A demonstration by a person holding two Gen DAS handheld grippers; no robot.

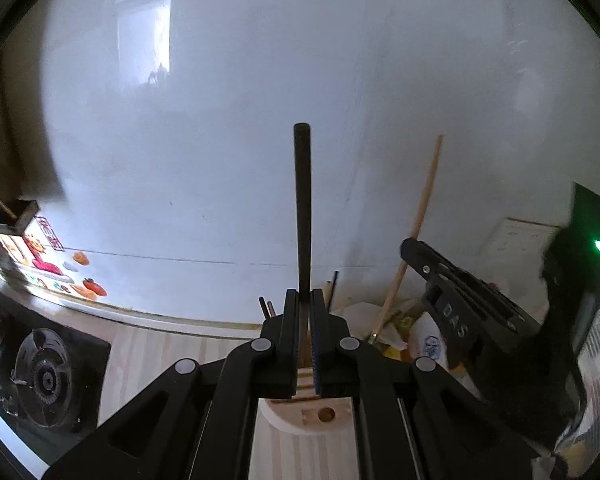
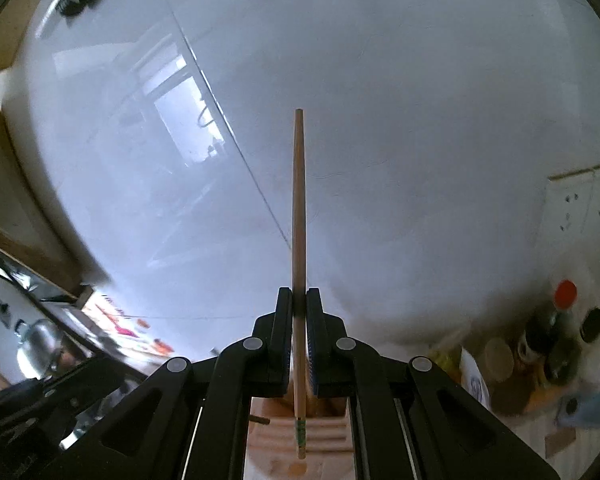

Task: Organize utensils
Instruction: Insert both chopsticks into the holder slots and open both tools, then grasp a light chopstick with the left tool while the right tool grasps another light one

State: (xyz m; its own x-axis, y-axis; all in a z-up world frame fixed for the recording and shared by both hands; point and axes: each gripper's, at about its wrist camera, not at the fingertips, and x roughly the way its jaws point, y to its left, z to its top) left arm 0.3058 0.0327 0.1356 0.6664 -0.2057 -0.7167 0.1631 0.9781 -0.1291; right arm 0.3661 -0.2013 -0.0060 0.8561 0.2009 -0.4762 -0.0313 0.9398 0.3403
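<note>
My left gripper (image 1: 304, 300) is shut on a black chopstick (image 1: 302, 208) that stands upright above a light wooden utensil holder (image 1: 320, 412). My right gripper (image 2: 299, 300) is shut on a wooden chopstick (image 2: 299, 216), held upright, its decorated lower end (image 2: 301, 436) over the slotted wooden holder (image 2: 324, 432). In the left wrist view the right gripper (image 1: 412, 248) shows to the right, with its wooden chopstick (image 1: 424, 208) tilted. Several dark sticks (image 1: 268, 308) stand just behind the holder.
A white tiled wall fills both views. A gas hob (image 1: 44, 380) sits at the left on the wooden counter (image 1: 160, 352). Bags and packets (image 1: 428, 340) lie to the right. Bottles and jars (image 2: 556, 332) stand at the right; a kettle (image 2: 40, 344) at the left.
</note>
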